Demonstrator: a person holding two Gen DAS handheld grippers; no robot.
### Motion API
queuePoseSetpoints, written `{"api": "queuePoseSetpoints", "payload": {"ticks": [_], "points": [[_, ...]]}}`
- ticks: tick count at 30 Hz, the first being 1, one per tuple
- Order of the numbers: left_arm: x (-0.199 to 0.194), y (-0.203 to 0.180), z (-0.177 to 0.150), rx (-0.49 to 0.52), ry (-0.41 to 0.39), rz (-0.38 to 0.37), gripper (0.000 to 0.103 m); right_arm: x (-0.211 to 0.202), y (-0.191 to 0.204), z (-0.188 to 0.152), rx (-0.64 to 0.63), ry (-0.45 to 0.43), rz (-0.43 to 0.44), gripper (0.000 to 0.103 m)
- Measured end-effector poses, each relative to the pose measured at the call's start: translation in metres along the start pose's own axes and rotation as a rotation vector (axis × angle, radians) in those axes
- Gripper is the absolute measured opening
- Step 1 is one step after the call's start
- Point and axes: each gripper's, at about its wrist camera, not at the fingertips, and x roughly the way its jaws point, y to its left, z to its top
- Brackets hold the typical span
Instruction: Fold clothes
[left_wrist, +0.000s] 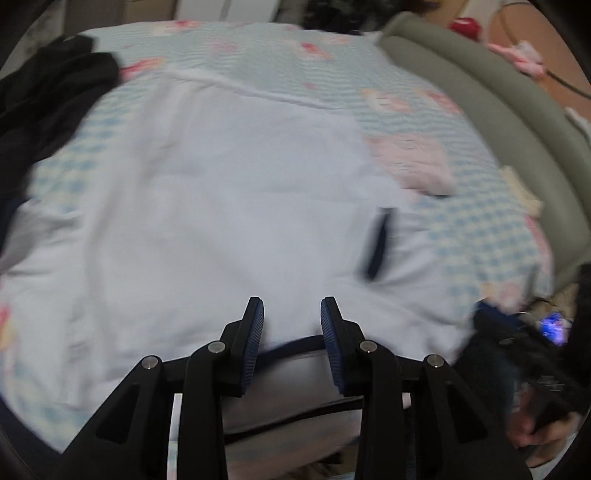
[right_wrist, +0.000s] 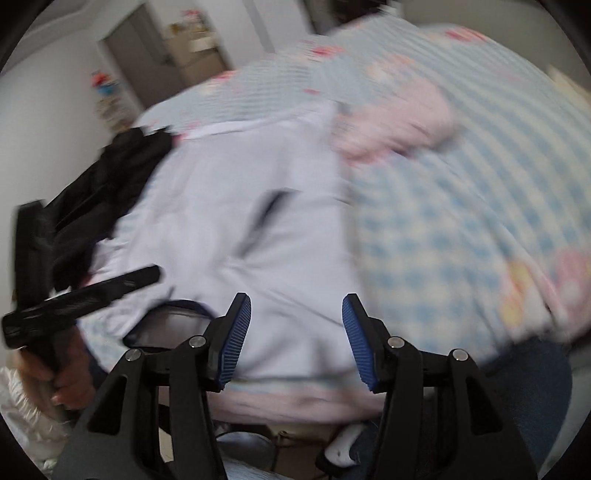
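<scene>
White garment spread flat on checked bedsheet, seemingly dark-trimmed collar.

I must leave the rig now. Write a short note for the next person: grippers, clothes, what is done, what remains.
Left gripper: open, empty, over the near edge of the white garment.
Right gripper: open, empty, above the same garment.
White garment lies spread on the checked bedsheet; no fold visible yet.
Pink garment lies beside it, black clothes at the far left.
Left to do: fold all.
</scene>
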Motion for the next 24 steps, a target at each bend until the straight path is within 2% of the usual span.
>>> {"api": "queuePoseSetpoints", "payload": {"ticks": [3, 9, 12, 15, 19, 22, 24], "points": [[0.016, 0.027, -0.019, -0.025, 0.083, 0.024, 0.032, 0.024, 0.036, 0.01, -0.098, 0.032, 0.03, 0.053], [0.008, 0.045, -0.049, -0.006, 0.131, -0.011, 0.034, 0.073, 0.047, -0.029, -0.126, 0.224, -0.017, 0.053], [-0.006, 0.056, -0.055, -0.045, 0.082, -0.081, 0.034, 0.061, 0.044, -0.034, -0.113, 0.22, -0.013, 0.053], [-0.023, 0.069, -0.051, -0.097, 0.013, -0.117, 0.034, 0.04, 0.051, -0.019, -0.111, 0.171, 0.015, 0.053], [-0.046, 0.107, -0.04, -0.202, -0.069, -0.063, 0.034, 0.019, 0.074, 0.004, -0.151, 0.095, 0.077, 0.053], [-0.054, 0.152, -0.031, -0.317, -0.1, -0.01, 0.034, 0.024, 0.093, 0.015, -0.178, 0.093, 0.1, 0.053], [-0.057, 0.178, -0.028, -0.396, -0.117, -0.021, 0.034, 0.036, 0.105, 0.02, -0.19, 0.106, 0.116, 0.053]]}}
